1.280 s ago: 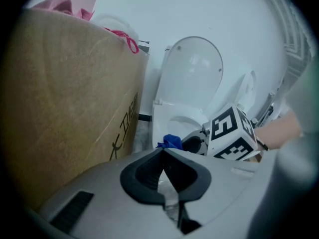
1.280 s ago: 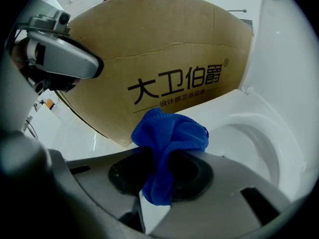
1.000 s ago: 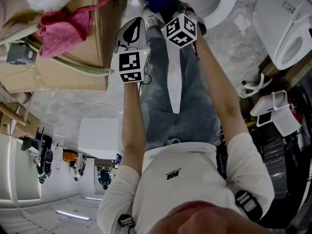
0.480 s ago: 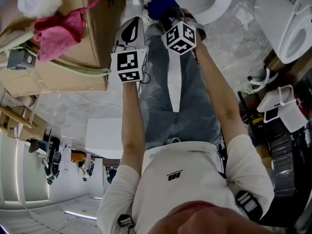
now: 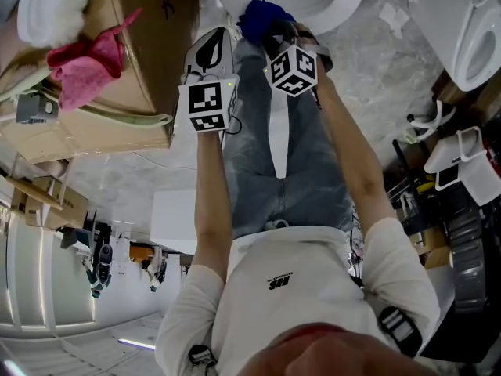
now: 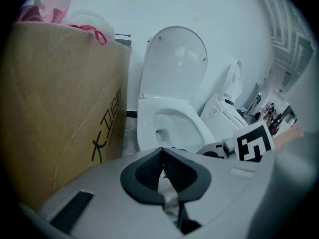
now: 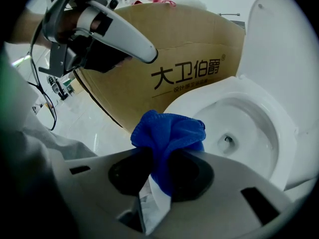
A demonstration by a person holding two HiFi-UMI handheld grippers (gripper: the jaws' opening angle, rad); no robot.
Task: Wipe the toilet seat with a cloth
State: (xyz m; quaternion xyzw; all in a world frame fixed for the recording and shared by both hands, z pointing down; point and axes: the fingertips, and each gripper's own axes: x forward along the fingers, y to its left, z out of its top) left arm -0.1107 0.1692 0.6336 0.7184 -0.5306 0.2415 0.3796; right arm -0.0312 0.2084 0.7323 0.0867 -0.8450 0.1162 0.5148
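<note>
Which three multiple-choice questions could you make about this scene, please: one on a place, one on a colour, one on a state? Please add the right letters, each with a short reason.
1. In the left gripper view, where does the cardboard box stand?
A. left of the toilet
B. right of the toilet
C. on top of the toilet

2. What colour is the cloth in the right gripper?
A. pink
B. blue
C. white

3. How is the toilet lid?
A. shut down
B. lying on the floor
C. raised upright

Answers:
1 A: the box fills the left side of that view, beside the toilet.
2 B: blue fabric is pinched between the shut jaws.
3 C: the lid stands up at the back of the toilet.
</note>
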